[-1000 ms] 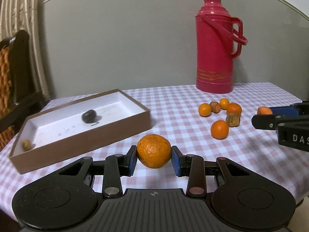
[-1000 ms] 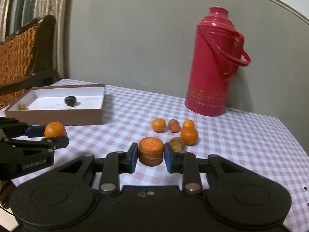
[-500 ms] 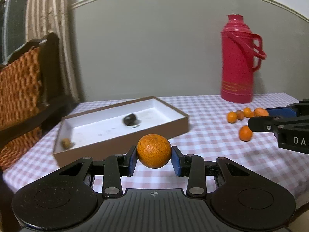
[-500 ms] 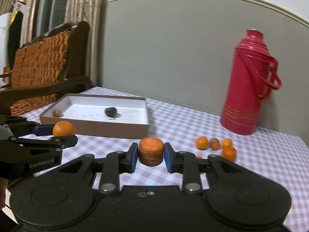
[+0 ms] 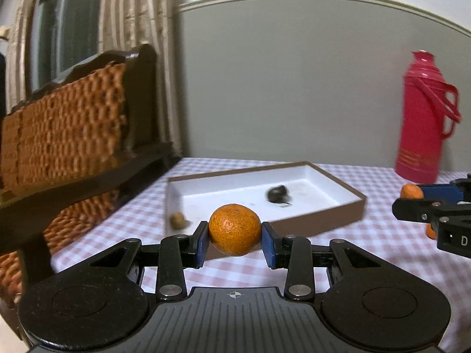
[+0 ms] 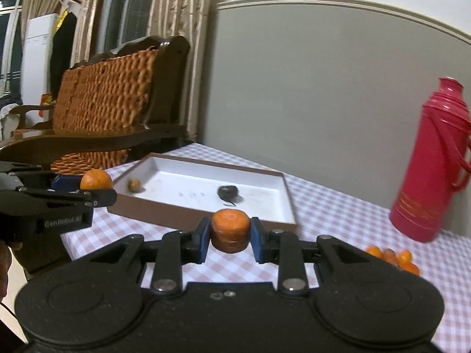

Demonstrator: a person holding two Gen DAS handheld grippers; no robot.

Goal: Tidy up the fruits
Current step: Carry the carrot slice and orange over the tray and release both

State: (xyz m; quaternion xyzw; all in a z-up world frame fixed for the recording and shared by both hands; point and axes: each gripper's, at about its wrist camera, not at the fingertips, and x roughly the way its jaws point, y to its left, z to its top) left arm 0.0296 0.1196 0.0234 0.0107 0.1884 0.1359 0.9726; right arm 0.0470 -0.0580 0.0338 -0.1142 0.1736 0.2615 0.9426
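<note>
My left hand-held gripper (image 5: 235,242) grips a round orange mandarin (image 5: 235,229); my right hand-held gripper (image 6: 229,239) clamps a flattened orange fruit (image 6: 230,231); both have swung left from the loose pile of small orange fruits (image 6: 393,257) on the checked tabletop (image 6: 338,214); the shallow brown-walled white tray (image 5: 329,217) now lies just beyond them, so dropping off looks next.

A red thermos flask (image 6: 432,173) is seen far to the right of the tool, standing upright on a pink-and-white checked tablecloth (image 6: 338,214) against a grey wall (image 5: 294,88). To the left, a dark wooden chair with a woven wicker back (image 5: 70,123) is placed beside the table. Striped curtains (image 6: 173,8) are hung behind it.
</note>
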